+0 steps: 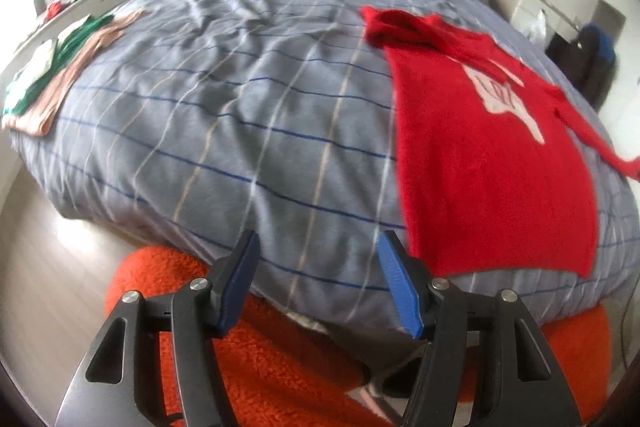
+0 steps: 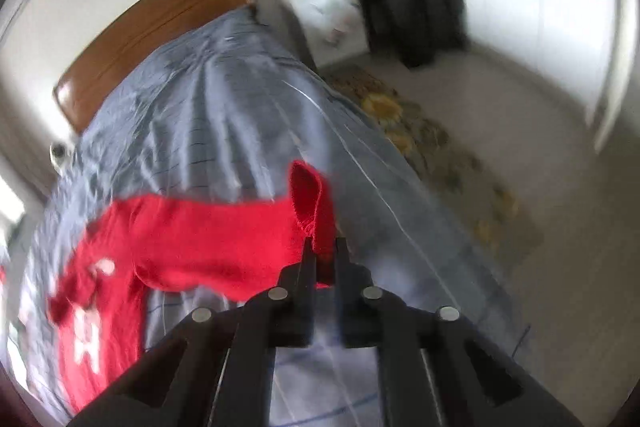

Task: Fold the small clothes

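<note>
Your right gripper (image 2: 323,247) pinched the red sweater's (image 2: 208,239) sleeve near the bed's (image 2: 224,115) edge; thin hold, it could slip. Left gripper (image 1: 318,281) gaped empty.

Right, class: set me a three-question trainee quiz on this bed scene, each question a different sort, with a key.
1. True or false: the left gripper is shut on the red sweater.
2. Multiple choice: what does the right gripper hold? A) the duvet B) the sweater's sleeve C) nothing
3. Fill in: the folded clothes lie near the bed's ____ edge in the left wrist view.

Key: 1 false, its jaws stand open and apart from the sweater; 2 B; 3 left.
</note>
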